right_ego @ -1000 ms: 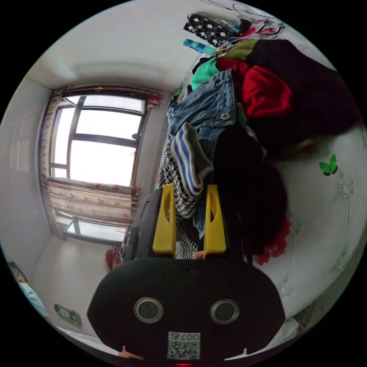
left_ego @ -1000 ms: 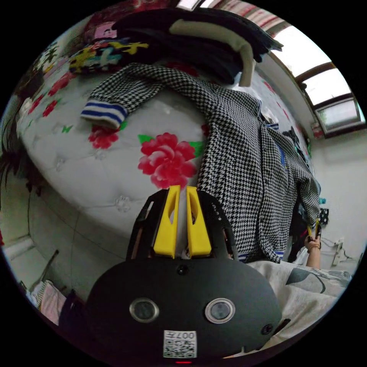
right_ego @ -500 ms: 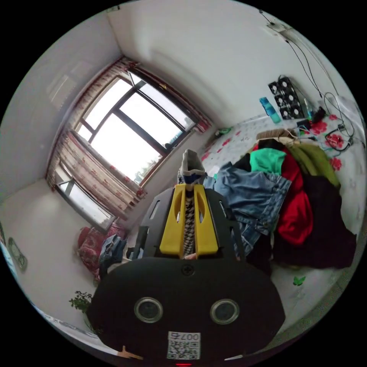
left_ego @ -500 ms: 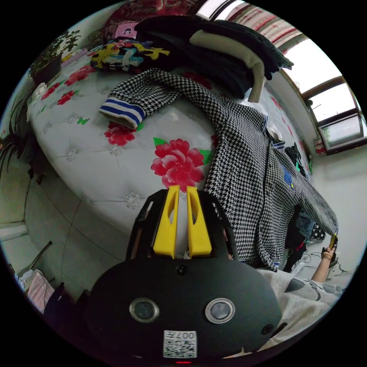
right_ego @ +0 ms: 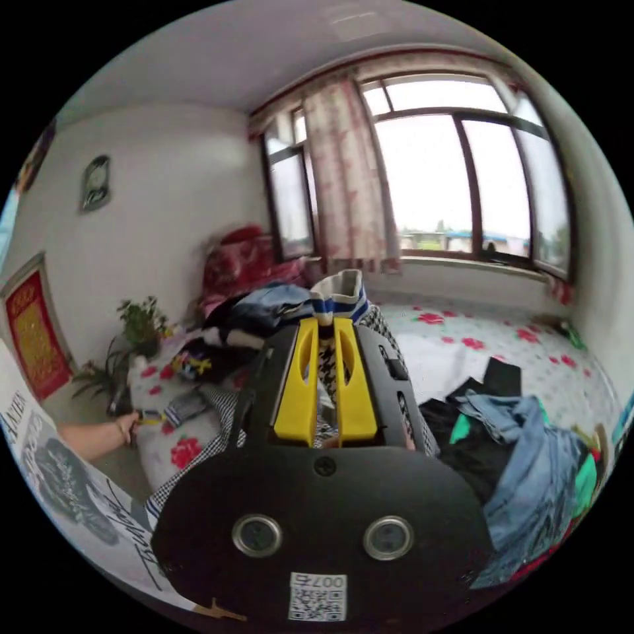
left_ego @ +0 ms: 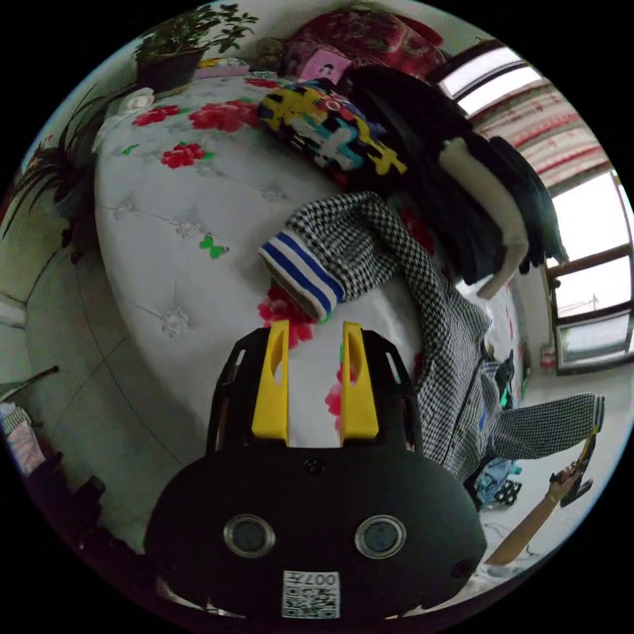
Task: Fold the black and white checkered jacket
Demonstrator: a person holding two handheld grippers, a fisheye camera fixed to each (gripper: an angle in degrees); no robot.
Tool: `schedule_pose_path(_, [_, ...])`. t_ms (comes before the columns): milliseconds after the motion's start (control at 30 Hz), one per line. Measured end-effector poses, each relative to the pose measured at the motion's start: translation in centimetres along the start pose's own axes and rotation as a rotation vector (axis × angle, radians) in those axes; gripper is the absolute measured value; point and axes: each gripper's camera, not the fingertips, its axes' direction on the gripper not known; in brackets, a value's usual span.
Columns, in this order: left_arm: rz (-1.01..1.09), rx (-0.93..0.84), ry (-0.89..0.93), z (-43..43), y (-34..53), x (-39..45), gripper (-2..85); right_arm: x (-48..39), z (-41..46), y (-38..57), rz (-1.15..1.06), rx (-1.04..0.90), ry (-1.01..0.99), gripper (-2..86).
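Observation:
The black and white checkered jacket point(left_ego: 456, 370) lies spread on the flowered bed point(left_ego: 165, 218). One sleeve ends in a blue and white striped cuff point(left_ego: 300, 271), which rests on the cover just beyond my left gripper point(left_ego: 316, 327); its jaws stand open with nothing between them. The other sleeve point(left_ego: 541, 429) hangs raised off the bed, held by my right gripper point(left_ego: 581, 456). In the right gripper view, my right gripper point(right_ego: 325, 323) is shut on that checkered sleeve, and its striped cuff point(right_ego: 337, 294) pokes out past the tips. A hand holds the left gripper point(right_ego: 148, 416) by the bed's edge.
A bright patterned garment point(left_ego: 323, 129) and a heap of black and cream clothes point(left_ego: 462, 185) lie behind the jacket. A potted plant point(left_ego: 178, 46) stands past the bed. Jeans and coloured clothes point(right_ego: 528, 456) are piled at the bed's other end, below the window point(right_ego: 449, 185).
My left gripper's jaws have spread wider and it has come close to the striped cuff on the bed. My right gripper closed on the other sleeve, lifted it and swung round to face across the bed.

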Motion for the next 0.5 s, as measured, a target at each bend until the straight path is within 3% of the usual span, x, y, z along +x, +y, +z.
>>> schedule_pose_path(100, [-0.004, 0.005, -0.027, 1.1, -3.3, 0.0, 14.9, -8.5, 13.8, 3.6, -0.068, -0.257, -0.214, 2.4])
schedule_pose_path(167, [-0.011, -0.037, -0.053, 2.8, -4.7, 0.1, 15.0, -14.5, 24.3, 10.0, -0.067, -0.614, -0.278, 2.5])
schedule_pose_path(267, [-0.026, -0.041, -0.106, 4.2, -5.8, 0.2, 12.7, -19.7, 27.8, 16.3, -0.076, -0.711, -0.343, 2.7])
schedule_pose_path(367, [0.020, -0.057, -0.077, 4.1, -6.3, 0.8, 4.9, -21.6, 27.9, 20.1, -0.102, -0.798, -0.355, 3.2])
schedule_pose_path(500, [0.256, 0.013, 0.184, -1.1, -6.0, 4.3, 0.5, -18.8, 26.5, 23.2, 0.020, -0.853, -0.304, 3.3])
